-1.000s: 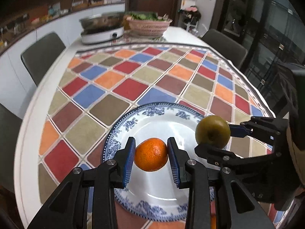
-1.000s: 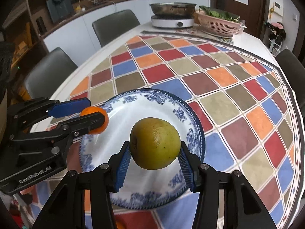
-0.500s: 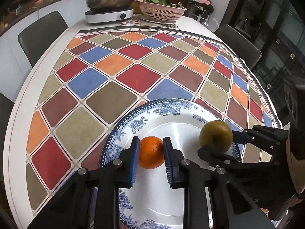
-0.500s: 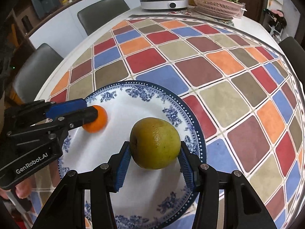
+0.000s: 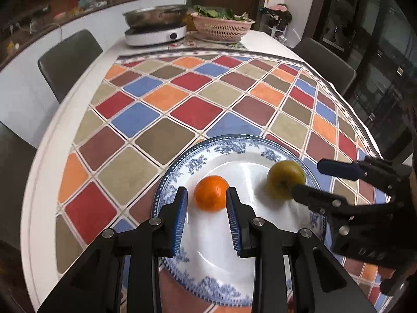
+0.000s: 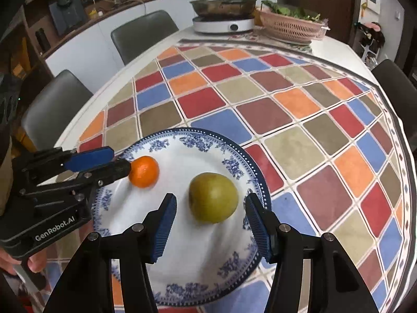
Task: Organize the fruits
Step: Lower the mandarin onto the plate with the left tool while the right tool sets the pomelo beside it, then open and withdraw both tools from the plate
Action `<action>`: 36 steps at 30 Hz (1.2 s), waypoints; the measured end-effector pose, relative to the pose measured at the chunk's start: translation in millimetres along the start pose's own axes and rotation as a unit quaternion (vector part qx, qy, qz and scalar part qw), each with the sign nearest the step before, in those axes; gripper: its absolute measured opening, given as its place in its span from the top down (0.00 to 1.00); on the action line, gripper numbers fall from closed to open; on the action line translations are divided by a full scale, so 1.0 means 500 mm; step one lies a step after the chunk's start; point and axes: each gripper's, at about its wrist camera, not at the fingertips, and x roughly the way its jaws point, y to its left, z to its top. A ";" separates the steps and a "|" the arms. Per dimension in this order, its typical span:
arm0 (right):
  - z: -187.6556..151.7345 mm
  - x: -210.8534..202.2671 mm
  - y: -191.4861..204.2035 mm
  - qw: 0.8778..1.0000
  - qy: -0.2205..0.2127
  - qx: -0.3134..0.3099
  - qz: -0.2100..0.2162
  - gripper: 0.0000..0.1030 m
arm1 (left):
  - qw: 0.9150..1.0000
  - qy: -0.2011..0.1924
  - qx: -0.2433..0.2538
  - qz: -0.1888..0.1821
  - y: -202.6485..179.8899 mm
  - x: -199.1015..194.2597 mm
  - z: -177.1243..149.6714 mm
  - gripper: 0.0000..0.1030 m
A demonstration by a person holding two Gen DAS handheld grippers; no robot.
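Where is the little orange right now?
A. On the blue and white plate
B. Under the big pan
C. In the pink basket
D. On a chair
A: the orange sits on the blue and white plate, beside the green-yellow fruit, with the left gripper around it.

Home dining-kitchen — cooktop (image 5: 156, 35), chairs (image 6: 142, 35).
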 end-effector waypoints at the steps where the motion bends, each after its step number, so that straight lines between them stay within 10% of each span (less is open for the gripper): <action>1: -0.003 -0.011 0.000 1.000 -0.004 0.002 0.001 0.46 | 1.000 -0.004 0.004 0.001 -0.003 -0.011 -0.004 0.71; 21: -0.151 -0.240 0.074 0.996 -0.088 0.000 -0.008 0.38 | 0.992 -0.124 0.016 0.032 -0.058 -0.303 -0.161 0.22; 36: -0.280 -0.333 0.128 0.995 -0.099 0.016 0.001 0.35 | 0.991 -0.131 0.010 0.025 -0.080 -0.395 -0.293 0.10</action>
